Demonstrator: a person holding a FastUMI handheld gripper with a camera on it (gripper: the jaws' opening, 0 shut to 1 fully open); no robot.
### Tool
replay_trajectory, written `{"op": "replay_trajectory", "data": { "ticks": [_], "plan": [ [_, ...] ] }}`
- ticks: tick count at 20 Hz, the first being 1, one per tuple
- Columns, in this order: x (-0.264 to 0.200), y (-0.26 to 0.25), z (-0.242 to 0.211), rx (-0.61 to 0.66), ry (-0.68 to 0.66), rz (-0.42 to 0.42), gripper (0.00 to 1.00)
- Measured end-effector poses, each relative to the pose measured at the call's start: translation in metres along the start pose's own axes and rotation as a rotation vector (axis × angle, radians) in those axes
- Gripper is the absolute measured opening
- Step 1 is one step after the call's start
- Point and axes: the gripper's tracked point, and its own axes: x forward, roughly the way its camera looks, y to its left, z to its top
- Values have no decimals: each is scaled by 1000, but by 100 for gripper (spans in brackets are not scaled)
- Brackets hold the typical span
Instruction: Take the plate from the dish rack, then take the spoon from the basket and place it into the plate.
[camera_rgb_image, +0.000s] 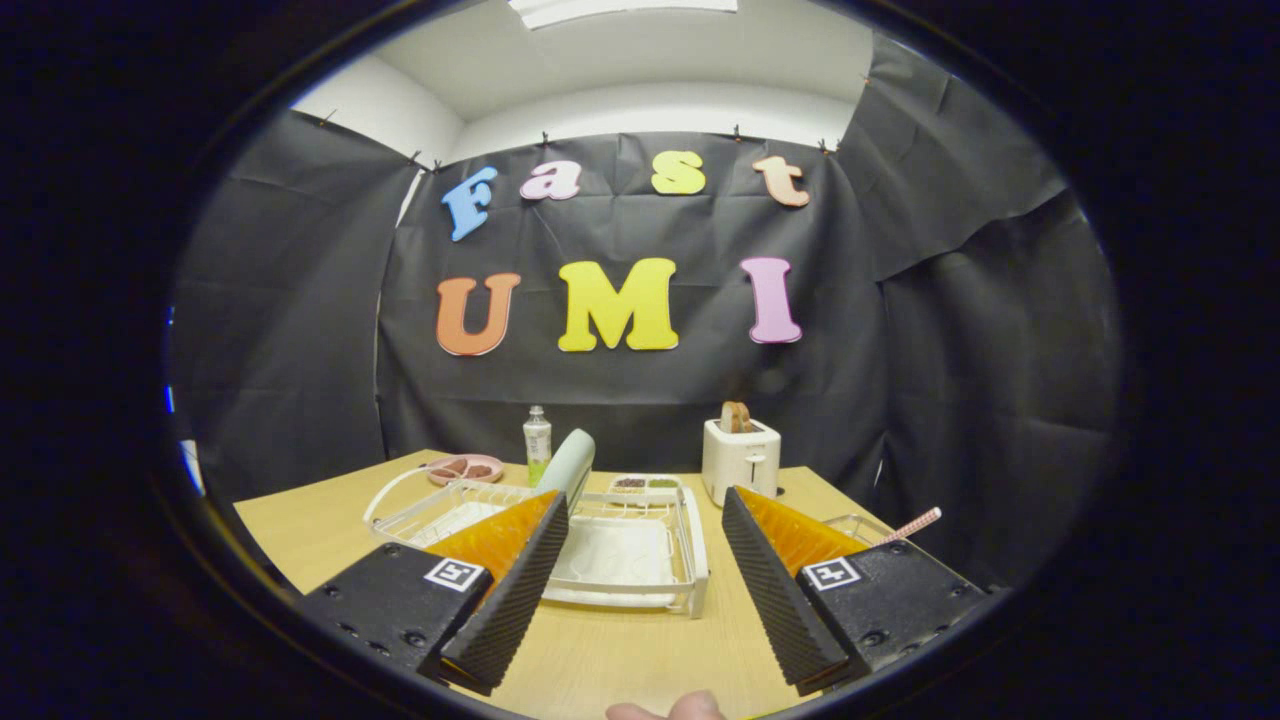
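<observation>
While its two fingers stand wide apart with nothing between them, the gripper (640, 560) hangs low over the wooden table (300, 530) in the lower middle of the frame. Each finger base carries a small square black-and-white marker; no brand or readable wording shows on the gripper itself.

Just beyond the fingertips, in the centre of the frame, sits the white wire dish rack (630, 550) on its white tray. The plate (568, 465), pale green, stands on edge in the rack's left part, leaning slightly, just above the left finger's tip. At the right, partly hidden behind the right finger, is a clear basket (855, 525); a pink-and-white handle, probably the spoon (915, 523), sticks out of it toward the right.

Farther back near the black cloth wall stand a small bottle (537, 440) with a green label too small to read, a pink dish (465, 468) holding brown pieces, a shallow divided tray (645, 485), and a white toaster (740, 458) with bread in its slot.

Bare tabletop lies between the fingers and the rack's near edge, and more to the left of the rack up to the table's left edge. Fingertips of a person's hand (665, 708) show at the bottom centre.
</observation>
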Motion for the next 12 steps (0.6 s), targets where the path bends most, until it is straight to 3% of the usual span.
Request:
{"op": "replay_trajectory", "data": {
  "ticks": [5, 12],
  "plan": [
    [10, -7, 2, 43, 49, 15, 100],
    [41, 9, 64, 23, 97, 133, 100]
  ]
}}
